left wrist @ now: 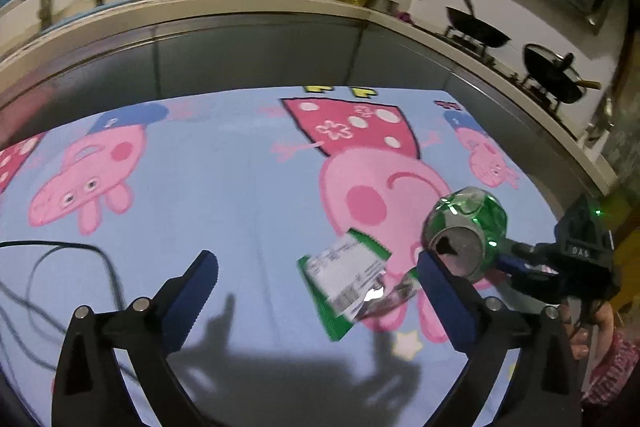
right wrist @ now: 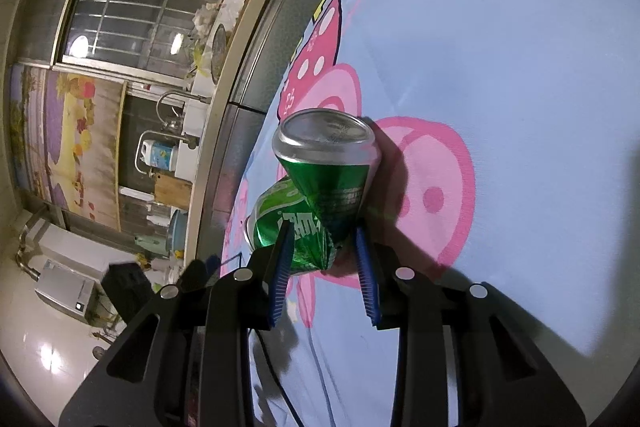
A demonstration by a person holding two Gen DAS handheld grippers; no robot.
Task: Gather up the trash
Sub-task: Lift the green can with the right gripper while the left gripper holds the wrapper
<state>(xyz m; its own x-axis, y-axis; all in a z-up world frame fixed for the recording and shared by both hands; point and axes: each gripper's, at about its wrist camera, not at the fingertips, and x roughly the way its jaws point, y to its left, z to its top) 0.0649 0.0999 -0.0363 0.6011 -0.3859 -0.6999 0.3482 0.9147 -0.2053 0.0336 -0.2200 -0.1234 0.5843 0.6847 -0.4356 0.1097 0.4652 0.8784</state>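
A crushed green soda can [right wrist: 320, 195] is pinched at its crumpled middle between the blue pads of my right gripper [right wrist: 323, 251], held above the cloth. In the left wrist view the same can [left wrist: 466, 231] shows at the right, with the right gripper [left wrist: 508, 259] behind it. A green and white printed wrapper [left wrist: 344, 281] with a clear plastic scrap lies flat on the cloth. My left gripper [left wrist: 320, 279] is open and empty, its right finger just beside the wrapper and the can.
The table wears a light blue cartoon-pig cloth [left wrist: 224, 195]. A black cable [left wrist: 80, 267] loops at its left. Behind it runs a kitchen counter [left wrist: 240, 7] with bottles, a sink tap, and two woks [left wrist: 476, 29] on a stove at right.
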